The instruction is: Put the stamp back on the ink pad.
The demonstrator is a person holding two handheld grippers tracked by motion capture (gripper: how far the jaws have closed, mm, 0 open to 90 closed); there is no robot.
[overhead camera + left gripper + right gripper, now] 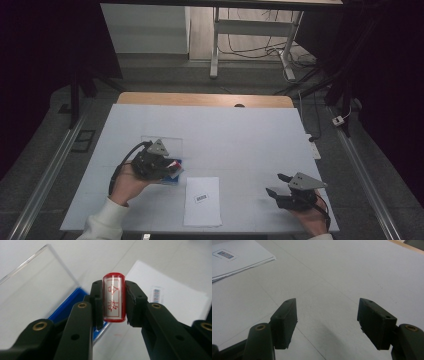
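My left gripper (113, 302) is shut on a red-rimmed stamp (114, 299) with red characters on its white face, held upright between the pads. Under it lies a blue ink-pad case (72, 306) with its clear lid (32, 282) swung open. In the high view the left gripper (172, 167) hovers over that blue case (174, 177), just left of the white paper sheets (202, 201). My right gripper (327, 322) stands open with nothing between its jaws, low over the bare white table; the high view shows the right gripper (277, 185) at the front right.
The paper sheets (234, 260) carry a small barcode label (201, 198) and lie near the front edge of the white table cover (235, 135). Beyond the table's far edge stand a desk frame (250, 35) and loose cables on the floor.
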